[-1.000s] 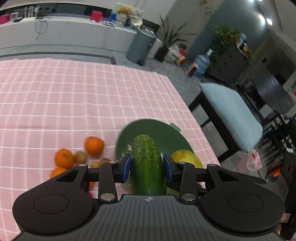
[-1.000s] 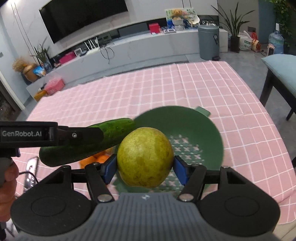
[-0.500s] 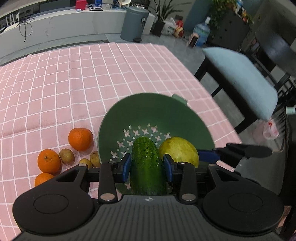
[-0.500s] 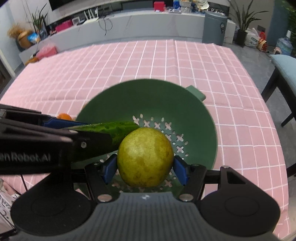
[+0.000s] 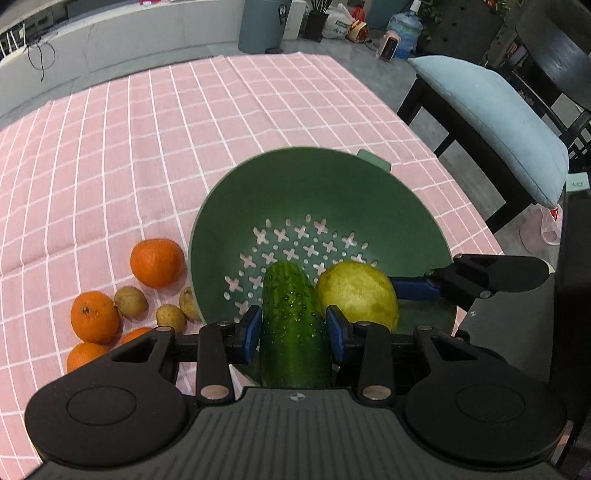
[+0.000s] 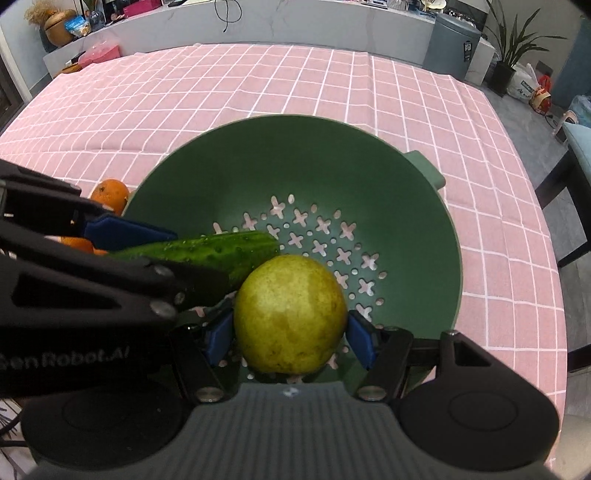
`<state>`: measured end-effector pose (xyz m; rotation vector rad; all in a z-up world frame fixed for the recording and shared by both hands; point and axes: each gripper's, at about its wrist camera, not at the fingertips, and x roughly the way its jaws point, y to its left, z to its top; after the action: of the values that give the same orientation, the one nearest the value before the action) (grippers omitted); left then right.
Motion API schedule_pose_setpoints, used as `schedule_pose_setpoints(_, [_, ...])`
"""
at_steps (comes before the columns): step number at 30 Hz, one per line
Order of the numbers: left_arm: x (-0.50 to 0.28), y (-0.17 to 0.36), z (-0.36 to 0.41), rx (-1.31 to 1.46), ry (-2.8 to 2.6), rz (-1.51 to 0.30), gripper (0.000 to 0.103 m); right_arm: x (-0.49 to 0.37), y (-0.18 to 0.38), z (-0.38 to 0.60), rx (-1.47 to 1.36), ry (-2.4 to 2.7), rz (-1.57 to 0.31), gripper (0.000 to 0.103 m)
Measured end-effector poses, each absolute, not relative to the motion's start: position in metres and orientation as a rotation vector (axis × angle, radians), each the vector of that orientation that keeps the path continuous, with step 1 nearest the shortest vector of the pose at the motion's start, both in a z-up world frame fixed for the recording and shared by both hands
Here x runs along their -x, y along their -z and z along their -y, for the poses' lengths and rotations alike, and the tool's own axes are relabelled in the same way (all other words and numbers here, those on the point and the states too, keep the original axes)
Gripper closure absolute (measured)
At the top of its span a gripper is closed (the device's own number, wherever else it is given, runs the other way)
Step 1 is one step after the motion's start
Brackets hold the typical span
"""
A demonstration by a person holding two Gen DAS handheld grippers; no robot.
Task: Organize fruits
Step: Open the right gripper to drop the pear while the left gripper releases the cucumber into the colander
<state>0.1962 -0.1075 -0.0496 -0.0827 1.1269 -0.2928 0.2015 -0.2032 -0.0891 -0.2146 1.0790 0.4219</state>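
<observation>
One cucumber (image 5: 293, 325), one pear (image 6: 290, 314), four oranges (image 5: 157, 262)

Background stuff from where I'm standing: pink checked tablecloth (image 5: 155, 133) covers the whole table. Past the far edge there's a grey trash bin (image 5: 261, 25) on the floor, and beside it a potted plant (image 6: 511, 48) with some plastic bags (image 6: 524, 85) at its base. A big water jug (image 5: 405, 31) sits further right. Off the table's right side there's a dark bench with a light blue cushion (image 5: 491, 122). A long pale counter (image 6: 258, 22) runs along the back, with a wicker basket thing (image 6: 55, 27) and a pink box (image 6: 142, 9) on it.
</observation>
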Motion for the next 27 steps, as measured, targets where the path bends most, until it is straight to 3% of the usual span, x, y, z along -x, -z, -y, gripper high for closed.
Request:
schedule_pose_setpoints(2, [-0.196, 0.050, 0.107, 0.083, 0.297, -1.127, 0.061, -0.201, 0.089, 0.202, 0.221, -0.419, -1.087, 0.041])
schedule_pose_setpoints(6, [-0.193, 0.043, 0.104, 0.090, 0.302, -1.106, 0.047, -0.196, 0.081, 0.201, 0.258, -0.402, -1.049, 0.031])
schedule_pose_setpoints(17, [-0.160, -0.001, 0.082, 0.129, 0.323, -0.954, 0.041, -0.171, 0.037, 0.212, 0.241, -0.288, -0.898, 0.027])
schedule_pose_setpoints(27, [-0.118, -0.025, 0.039, 0.115, 0.274, -0.830, 0.038, -0.113, 0.005, 0.203, 0.038, -0.244, -0.690, 0.028])
